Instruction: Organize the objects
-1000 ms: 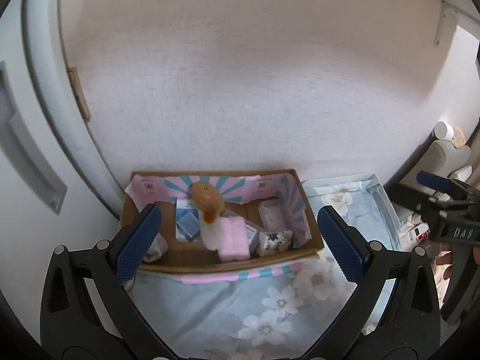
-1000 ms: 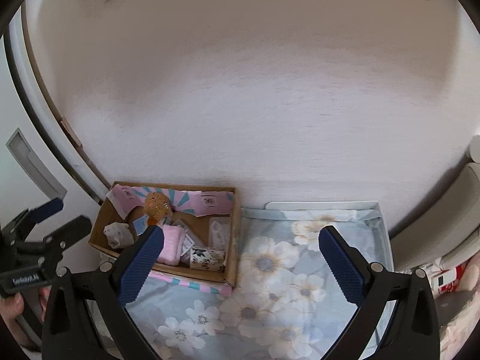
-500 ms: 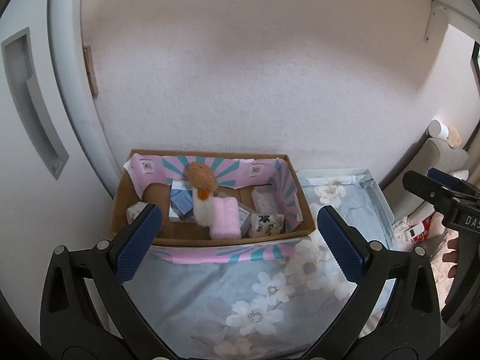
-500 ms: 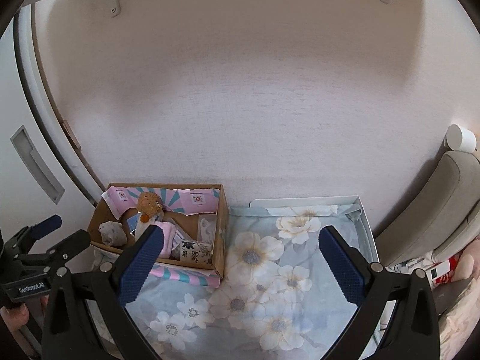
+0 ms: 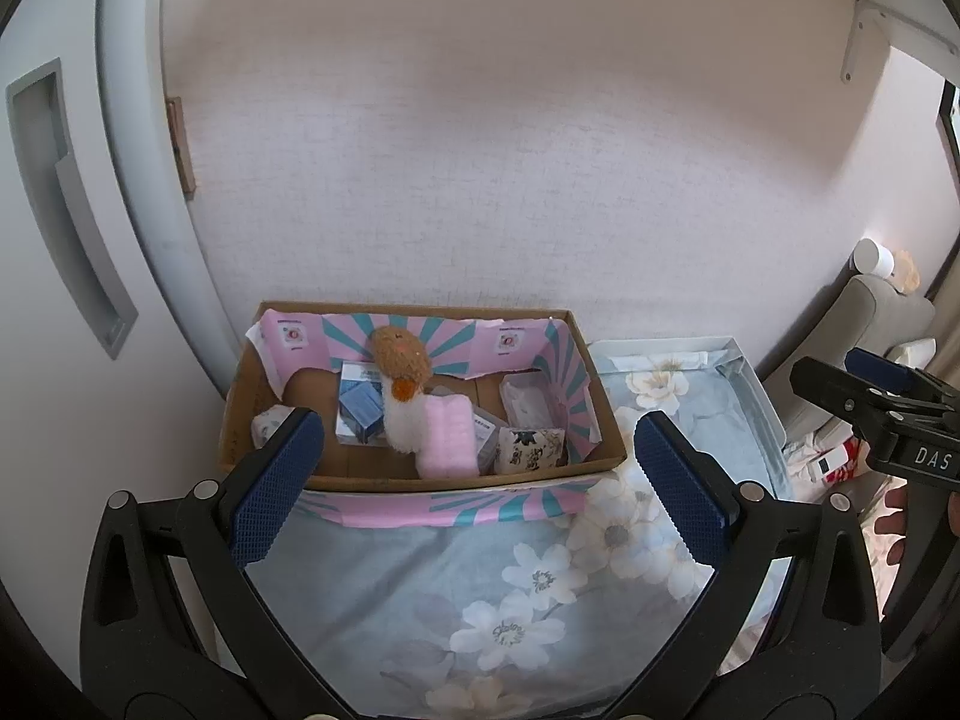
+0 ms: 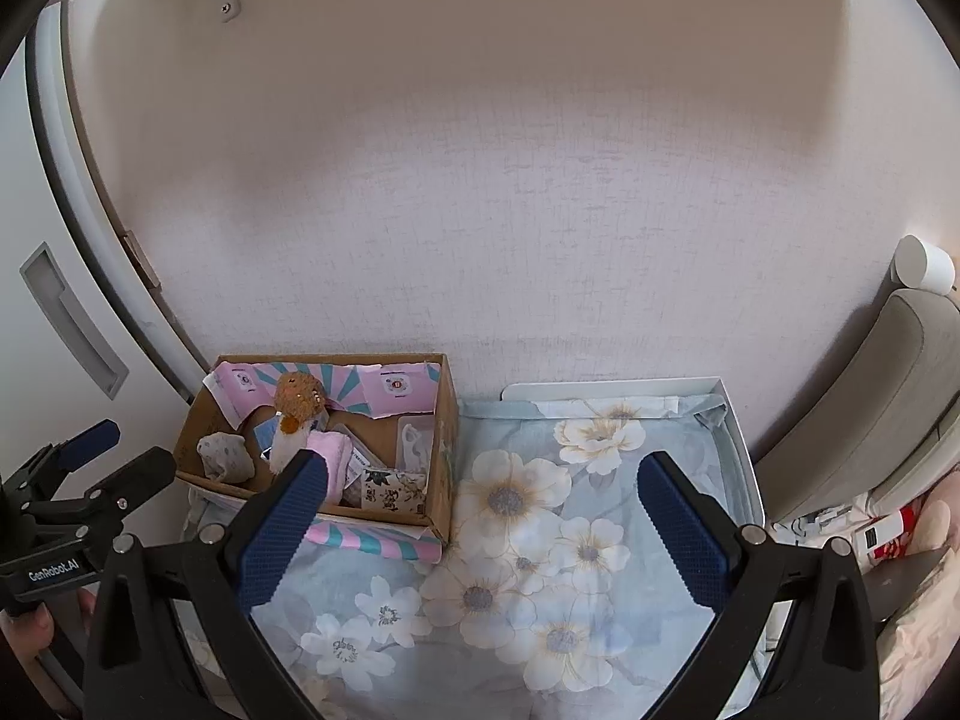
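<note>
A cardboard box (image 5: 414,473) lined with pink and teal paper stands against the wall on a floral cloth. It holds a brown-headed plush toy (image 5: 401,360), a pink fluffy item (image 5: 447,433), small blue boxes (image 5: 359,405), a patterned pouch (image 5: 531,447) and a clear plastic case (image 5: 525,402). The box also shows in the right wrist view (image 6: 441,450). My left gripper (image 5: 477,483) is open and empty, above the cloth in front of the box. My right gripper (image 6: 483,531) is open and empty, to the right of the box over the cloth.
A white tray (image 6: 735,450) lined with floral cloth (image 6: 540,540) lies right of the box. A white door with a recessed handle (image 5: 66,210) is at left. A beige chair (image 6: 870,396) and a white cup (image 6: 921,264) are at right.
Both grippers have pulled back and up from the box; it looks smaller and farther in both views. Both stay open and empty.
</note>
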A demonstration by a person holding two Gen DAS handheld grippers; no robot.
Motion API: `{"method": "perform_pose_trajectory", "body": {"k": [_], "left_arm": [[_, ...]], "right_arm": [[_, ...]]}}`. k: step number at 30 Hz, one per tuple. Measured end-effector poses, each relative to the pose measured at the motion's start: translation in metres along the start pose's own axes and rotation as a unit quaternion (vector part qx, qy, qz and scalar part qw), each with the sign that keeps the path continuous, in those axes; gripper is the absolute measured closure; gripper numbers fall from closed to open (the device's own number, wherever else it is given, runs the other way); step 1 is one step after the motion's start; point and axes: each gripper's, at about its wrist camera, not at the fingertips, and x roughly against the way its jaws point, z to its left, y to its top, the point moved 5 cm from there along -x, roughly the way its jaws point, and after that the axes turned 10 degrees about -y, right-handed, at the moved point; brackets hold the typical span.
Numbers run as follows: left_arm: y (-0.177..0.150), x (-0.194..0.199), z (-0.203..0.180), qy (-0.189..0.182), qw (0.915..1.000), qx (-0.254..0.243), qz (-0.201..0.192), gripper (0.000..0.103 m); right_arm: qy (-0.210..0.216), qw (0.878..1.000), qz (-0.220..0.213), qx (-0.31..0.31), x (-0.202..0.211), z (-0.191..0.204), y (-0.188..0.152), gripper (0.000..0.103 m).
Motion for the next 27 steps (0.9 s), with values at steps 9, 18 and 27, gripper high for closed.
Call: {"method": "perform_pose_trajectory", "body": {"k": [9,18,27], "left_arm": [[0.001,0.0,-0.003,0.002,1.0,-0.005,-0.001,0.0],[0.002,-0.001,-0.006,0.003,1.0,-0.005,-0.003,0.0],[0.002,-0.004,-0.01,0.005,1.0,-0.006,-0.004,0.0]], "right_arm": [[-0.004,1.0,0.0,0.001,0.0,-0.001,0.001,0.0],[-0.005,1.0,0.002,0.001,0.0,-0.001,0.0,0.0],[-0.003,1.0,0.004,0.0,-0.003,-0.006,0.001,0.0]]}}
